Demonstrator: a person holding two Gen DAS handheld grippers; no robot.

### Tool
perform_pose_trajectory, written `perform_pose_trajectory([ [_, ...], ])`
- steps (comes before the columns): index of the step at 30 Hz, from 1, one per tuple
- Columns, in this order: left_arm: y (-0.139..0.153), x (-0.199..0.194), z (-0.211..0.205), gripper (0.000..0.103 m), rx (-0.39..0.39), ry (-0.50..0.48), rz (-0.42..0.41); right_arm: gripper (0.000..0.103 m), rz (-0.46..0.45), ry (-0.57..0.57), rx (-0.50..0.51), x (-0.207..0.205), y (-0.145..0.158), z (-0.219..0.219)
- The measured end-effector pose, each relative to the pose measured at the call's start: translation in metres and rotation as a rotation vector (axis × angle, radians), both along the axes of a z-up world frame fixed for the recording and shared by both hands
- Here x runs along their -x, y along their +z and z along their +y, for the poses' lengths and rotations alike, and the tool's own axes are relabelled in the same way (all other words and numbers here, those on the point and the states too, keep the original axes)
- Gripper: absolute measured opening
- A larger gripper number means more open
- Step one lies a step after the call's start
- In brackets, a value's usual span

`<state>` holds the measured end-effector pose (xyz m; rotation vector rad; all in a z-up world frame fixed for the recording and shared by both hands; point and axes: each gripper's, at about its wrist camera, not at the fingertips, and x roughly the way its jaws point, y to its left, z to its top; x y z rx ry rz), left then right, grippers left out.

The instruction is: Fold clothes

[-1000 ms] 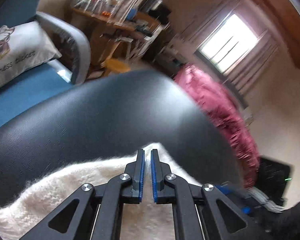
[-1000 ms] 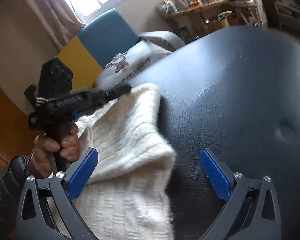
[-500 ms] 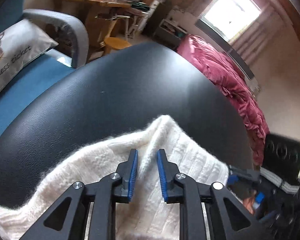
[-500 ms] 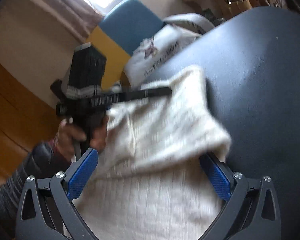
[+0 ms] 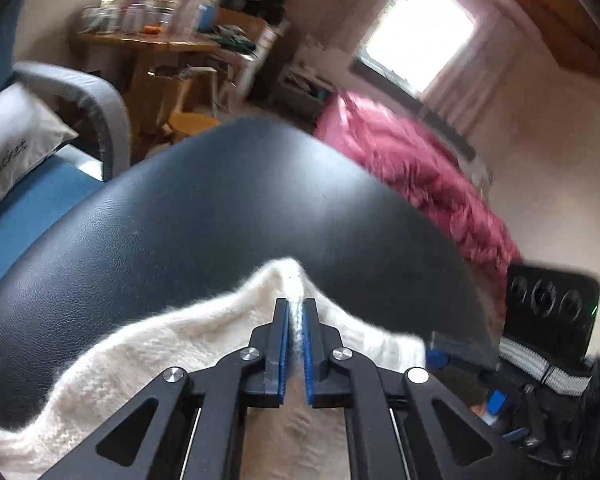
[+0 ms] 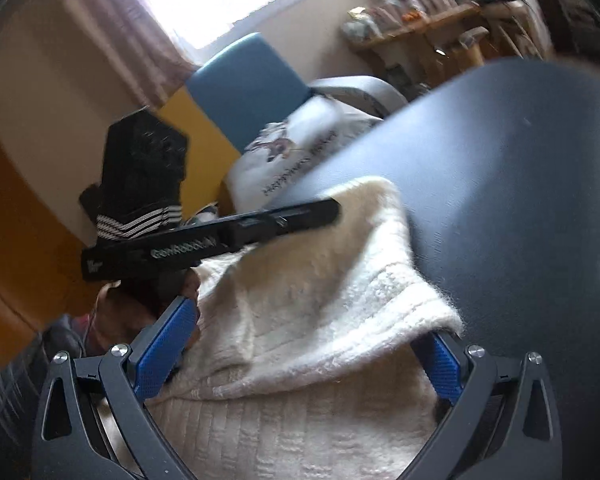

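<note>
Pinching one white sweater (image 5: 204, 344), left tool (image 5: 295, 320); right tool (image 6: 300, 344) spread wide

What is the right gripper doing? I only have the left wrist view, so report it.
Observer: The right gripper is open wide, with the folded edge of the sweater between its jaws.
Operator: Tell me where my left grip sits on the sweater.
Observer: The left gripper pinches the corner farthest from the right gripper.
Operator: Describe the fold.
Observer: An upper layer slopes up from the right gripper toward the left one, over a flat lower layer.
</note>
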<state>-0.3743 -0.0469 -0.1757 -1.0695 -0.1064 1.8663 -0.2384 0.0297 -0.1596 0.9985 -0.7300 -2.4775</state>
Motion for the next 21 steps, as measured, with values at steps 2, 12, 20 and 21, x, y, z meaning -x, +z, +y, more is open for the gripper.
perform_pose_trajectory([
  [2,-0.008,0.009,-0.003,0.005,-0.023,0.058,-0.042,0.103,-0.014,-0.028,0.030,-0.003,-0.002,0.010],
  [12,0.004,-0.003,-0.039,0.017,0.056,0.256,-0.037,0.103,-0.069,0.048,-0.178,-0.023,0.009,-0.002],
  [20,0.024,-0.052,-0.118,0.017,0.109,0.504,-0.003,0.103,0.044,0.152,-0.453,-0.033,0.042,-0.036],
  [21,0.023,-0.063,-0.132,0.017,0.146,0.548,0.004,0.103,0.033,0.176,-0.477,-0.024,0.040,-0.044],
])
